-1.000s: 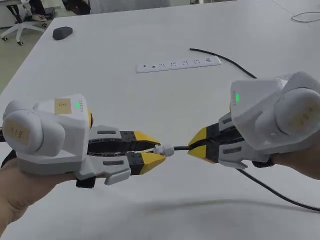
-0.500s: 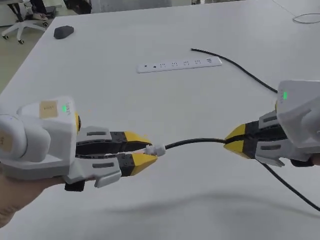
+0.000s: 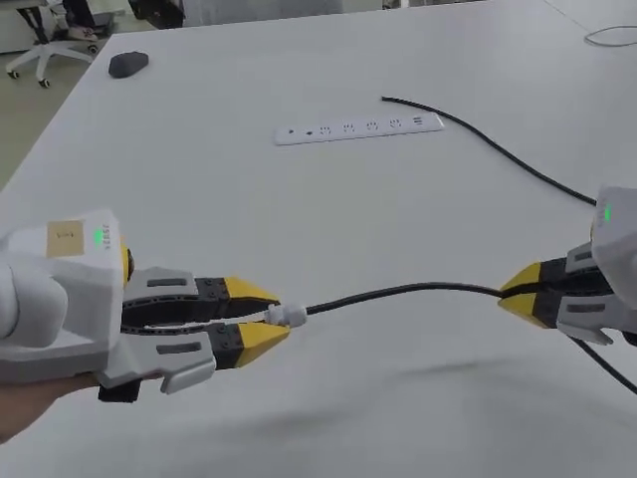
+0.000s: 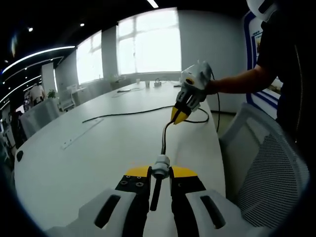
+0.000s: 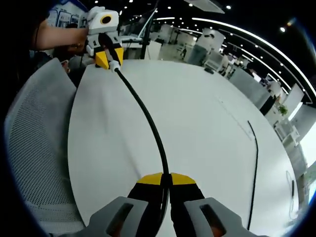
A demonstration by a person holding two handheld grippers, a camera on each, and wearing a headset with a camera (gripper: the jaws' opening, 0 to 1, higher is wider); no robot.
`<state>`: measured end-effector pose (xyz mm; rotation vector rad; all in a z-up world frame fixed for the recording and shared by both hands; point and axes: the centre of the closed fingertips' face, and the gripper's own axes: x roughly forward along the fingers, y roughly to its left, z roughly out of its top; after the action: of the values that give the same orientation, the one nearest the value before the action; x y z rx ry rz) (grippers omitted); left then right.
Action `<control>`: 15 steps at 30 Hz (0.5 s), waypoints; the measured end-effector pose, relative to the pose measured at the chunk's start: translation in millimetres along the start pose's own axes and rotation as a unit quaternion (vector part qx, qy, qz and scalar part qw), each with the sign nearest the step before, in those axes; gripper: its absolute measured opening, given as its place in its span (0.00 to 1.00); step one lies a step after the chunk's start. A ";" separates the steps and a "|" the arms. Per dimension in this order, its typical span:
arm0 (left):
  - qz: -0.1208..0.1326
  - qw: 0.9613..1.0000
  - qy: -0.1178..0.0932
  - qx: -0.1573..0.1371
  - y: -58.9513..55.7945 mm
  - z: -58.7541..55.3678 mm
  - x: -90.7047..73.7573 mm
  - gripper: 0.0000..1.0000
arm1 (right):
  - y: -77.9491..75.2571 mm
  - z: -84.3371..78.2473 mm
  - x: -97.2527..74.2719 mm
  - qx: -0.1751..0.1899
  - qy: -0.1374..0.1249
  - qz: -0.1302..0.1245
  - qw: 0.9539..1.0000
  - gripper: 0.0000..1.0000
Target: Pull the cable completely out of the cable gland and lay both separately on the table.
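- Left gripper (image 3: 274, 317): near left in the head view, jaws clamped down on the white cable gland (image 3: 289, 316), which sticks out just past the yellow tips.
- Left gripper view: gland (image 4: 160, 166) sits between the two tips, with a dark length of cable running back through it between the jaws. The cable is not out of the gland yet.
- Right gripper (image 3: 508, 296): near right, well apart from the left one, jaws closed tight on the black cable (image 3: 398, 292).
- The cable spans the gap between the two grippers in a shallow arc, above the tabletop (image 3: 328, 209), not resting on it.
- Right gripper view: cable (image 5: 148, 121) leaves the pinched tips and curves away to the gland at the left gripper (image 5: 107, 55).
- Behind the right gripper, the cable trails off toward the near right edge.
- Far side of the tabletop: white power strip (image 3: 358, 128), with a second black lead (image 3: 478, 139) running right from it.
- Far left: a dark mouse (image 3: 127, 64).
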<state>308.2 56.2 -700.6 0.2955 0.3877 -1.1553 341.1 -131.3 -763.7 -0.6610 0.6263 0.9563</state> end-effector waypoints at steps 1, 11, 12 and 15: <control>0.001 1.000 0.000 0.001 -0.1 -0.3 -0.1 0.15 | 3.1 -0.3 1.0 0.002 -0.002 0.006 1.000 0.00; 0.003 1.000 0.000 -0.008 1.6 -4.3 1.1 0.15 | 10.4 -7.1 11.3 -0.015 0.024 0.007 1.000 0.00; 0.006 1.000 0.003 -0.008 3.8 -5.4 1.0 0.15 | 11.4 -7.1 12.0 -0.014 0.026 0.009 1.000 0.01; 0.011 1.000 0.007 -0.008 7.1 -8.4 0.8 0.15 | 14.2 -4.8 14.4 -0.003 0.028 0.020 0.999 0.14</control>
<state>313.8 61.7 -708.3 0.2938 0.4041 -1.1298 334.0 -121.4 -780.5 -0.6840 0.6890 0.9794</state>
